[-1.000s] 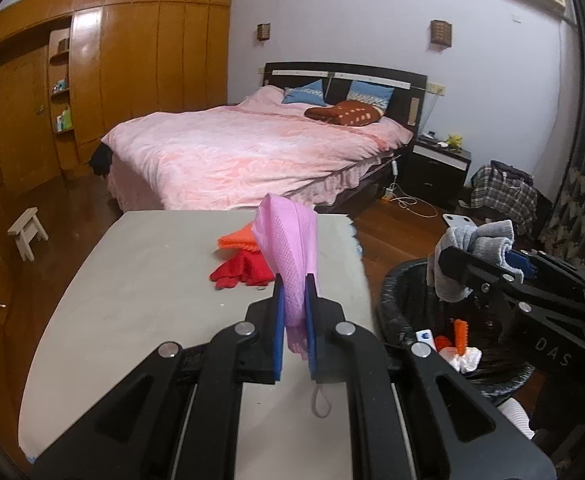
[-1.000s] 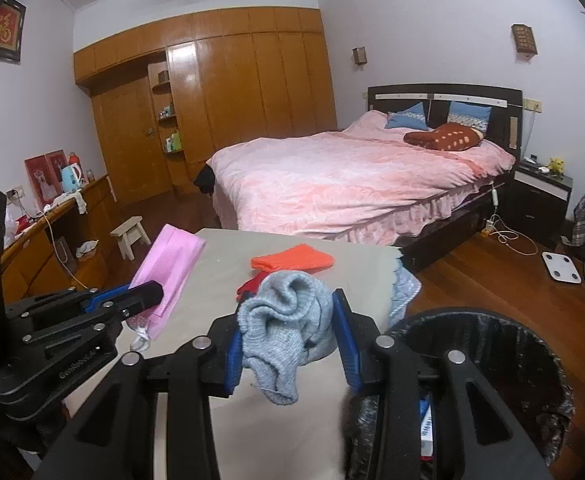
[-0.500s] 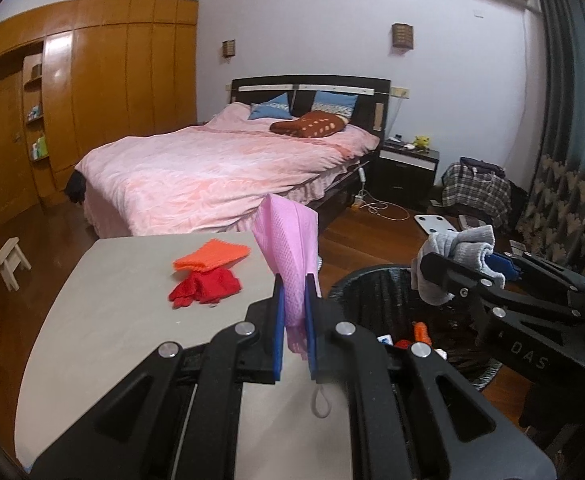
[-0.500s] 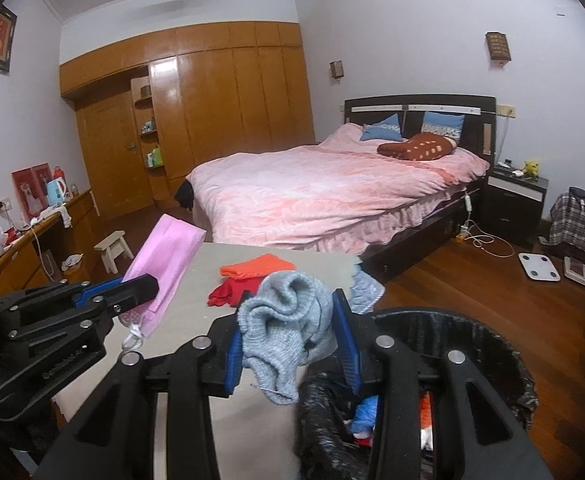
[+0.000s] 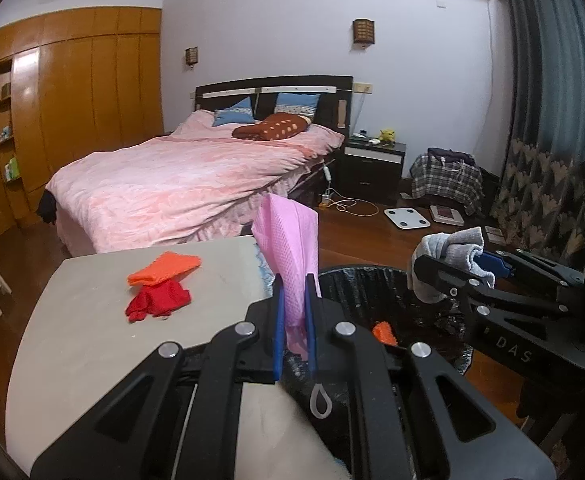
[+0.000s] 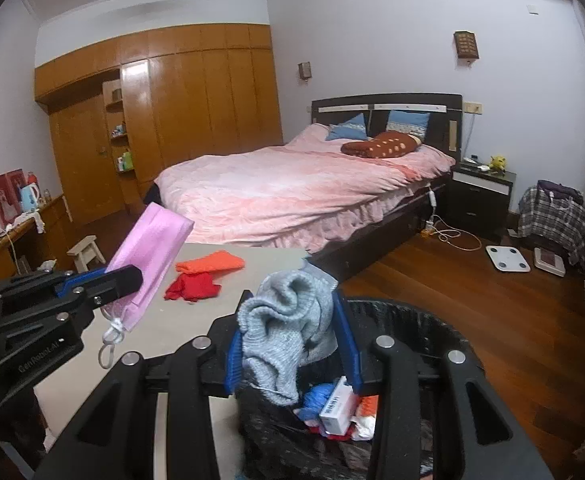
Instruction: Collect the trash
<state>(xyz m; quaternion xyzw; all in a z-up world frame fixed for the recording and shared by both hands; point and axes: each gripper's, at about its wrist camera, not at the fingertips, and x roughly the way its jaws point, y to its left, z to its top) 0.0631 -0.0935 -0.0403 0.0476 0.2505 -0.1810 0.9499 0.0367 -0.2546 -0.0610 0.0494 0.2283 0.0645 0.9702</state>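
The left gripper [image 5: 294, 320] is clamped on a pink face mask [image 5: 292, 256], which stands up between its blue pads with an ear loop dangling below. The right gripper [image 6: 292, 344] pinches a bunched grey sock [image 6: 288, 332] between its own blue pads. Directly under and just ahead of both grippers sits a black bin [image 6: 412, 320] lined with a black bag; a small white box [image 6: 336, 406], something blue and bits of orange lie inside. Left of the bin, beyond the left gripper, a grey table [image 5: 84, 340] carries a red glove [image 5: 158, 300] with an orange cloth [image 5: 164, 272] touching its far side. Farther off stands a bed [image 5: 180, 184] with pink covers.
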